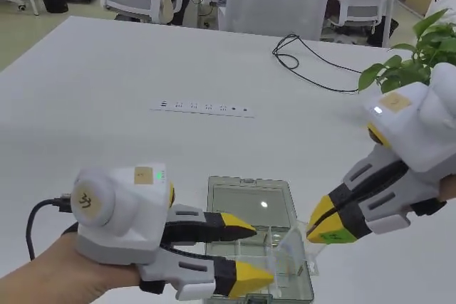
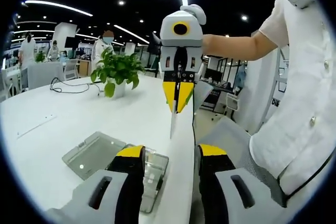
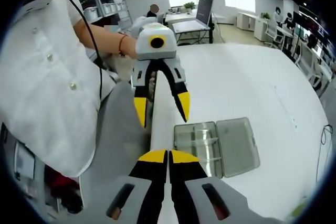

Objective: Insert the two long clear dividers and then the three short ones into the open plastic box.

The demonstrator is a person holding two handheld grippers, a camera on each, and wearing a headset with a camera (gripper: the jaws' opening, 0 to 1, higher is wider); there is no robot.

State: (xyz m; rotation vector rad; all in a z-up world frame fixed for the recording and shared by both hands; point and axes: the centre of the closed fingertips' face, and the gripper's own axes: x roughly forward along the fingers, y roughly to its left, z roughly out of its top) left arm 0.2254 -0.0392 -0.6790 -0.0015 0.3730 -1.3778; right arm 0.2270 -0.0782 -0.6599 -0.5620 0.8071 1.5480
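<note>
Edge-on clear divider (in right gripper)

The right hand-held gripper rises from the bottom edge with its yellow tips pressed together; whether anything thin is pinched between them cannot be told. Just past them, near the edge of the white tabletop, lies the open plastic box, its flat lid folded out beside the base, with faint clear ridges inside the base. The left hand-held gripper points down from above, its jaws spread wide and its tips hanging over the tabletop's edge, beside the box. A bare forearm wearing a red band reaches to it. A white buttoned shirt covers the left side, crossed by a black cable.
</note>
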